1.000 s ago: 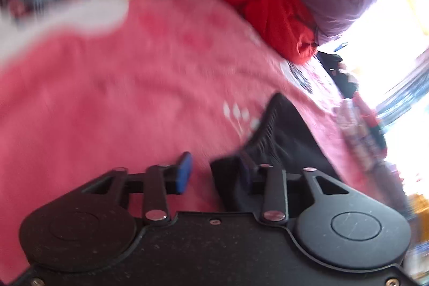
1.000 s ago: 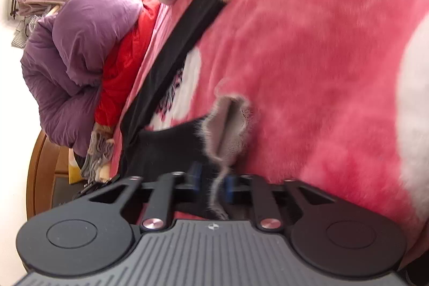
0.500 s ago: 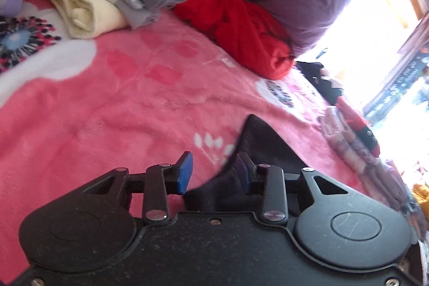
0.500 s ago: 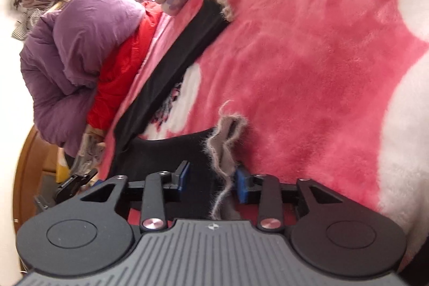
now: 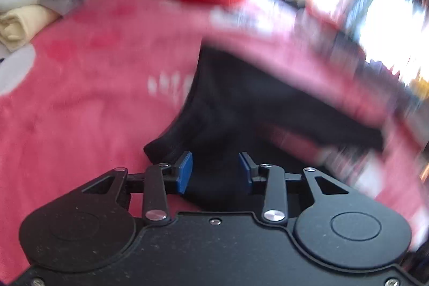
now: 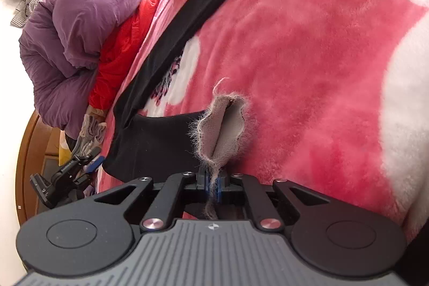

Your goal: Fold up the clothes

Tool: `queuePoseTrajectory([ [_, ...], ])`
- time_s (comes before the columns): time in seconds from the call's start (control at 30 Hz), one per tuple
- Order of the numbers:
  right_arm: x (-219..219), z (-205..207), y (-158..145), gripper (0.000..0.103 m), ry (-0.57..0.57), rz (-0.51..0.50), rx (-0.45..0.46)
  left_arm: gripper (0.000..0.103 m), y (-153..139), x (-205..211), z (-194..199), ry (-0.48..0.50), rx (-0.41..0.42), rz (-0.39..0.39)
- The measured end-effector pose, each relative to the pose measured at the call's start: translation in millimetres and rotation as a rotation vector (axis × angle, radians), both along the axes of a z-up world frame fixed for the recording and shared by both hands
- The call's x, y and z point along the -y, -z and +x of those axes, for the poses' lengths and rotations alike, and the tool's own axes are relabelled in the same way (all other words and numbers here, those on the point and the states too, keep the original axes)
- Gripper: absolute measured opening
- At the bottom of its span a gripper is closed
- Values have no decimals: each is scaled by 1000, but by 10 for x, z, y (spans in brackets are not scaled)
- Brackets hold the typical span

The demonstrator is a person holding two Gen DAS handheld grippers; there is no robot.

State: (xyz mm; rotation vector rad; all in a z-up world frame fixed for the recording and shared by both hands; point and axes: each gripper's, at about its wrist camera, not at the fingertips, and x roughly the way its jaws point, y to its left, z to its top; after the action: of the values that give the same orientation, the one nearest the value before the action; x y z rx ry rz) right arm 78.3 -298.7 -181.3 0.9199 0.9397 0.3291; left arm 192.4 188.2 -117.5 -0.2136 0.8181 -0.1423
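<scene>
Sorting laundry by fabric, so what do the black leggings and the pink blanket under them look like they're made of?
Black leggings: smooth matte knit outside, likely stretchy, with a grey fuzzy fleece lining showing at the cuff.
Pink blanket: plush fleece, probably synthetic; soft mottled pile.

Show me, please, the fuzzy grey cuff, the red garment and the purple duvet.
fuzzy grey cuff (image 6: 222, 122): right wrist view, on its fleecy lining.
red garment (image 6: 120, 55): right wrist view, mid-fold.
purple duvet (image 6: 75, 39): right wrist view, on its bulging front.
</scene>
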Motion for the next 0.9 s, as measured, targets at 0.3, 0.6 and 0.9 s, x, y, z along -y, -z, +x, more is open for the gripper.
queuePoseTrajectory([
  [0.3,70,-20,2,15,71,32,12,42,-2,236,-47,98,16,84],
  [0.6,176,-21,-162,36,64,32,20,48,-154,-37,145,-110,100,-95],
  [0.9,742,364,-335,46,271,-21,123,48,-230,-224,665,-227,108,-208],
])
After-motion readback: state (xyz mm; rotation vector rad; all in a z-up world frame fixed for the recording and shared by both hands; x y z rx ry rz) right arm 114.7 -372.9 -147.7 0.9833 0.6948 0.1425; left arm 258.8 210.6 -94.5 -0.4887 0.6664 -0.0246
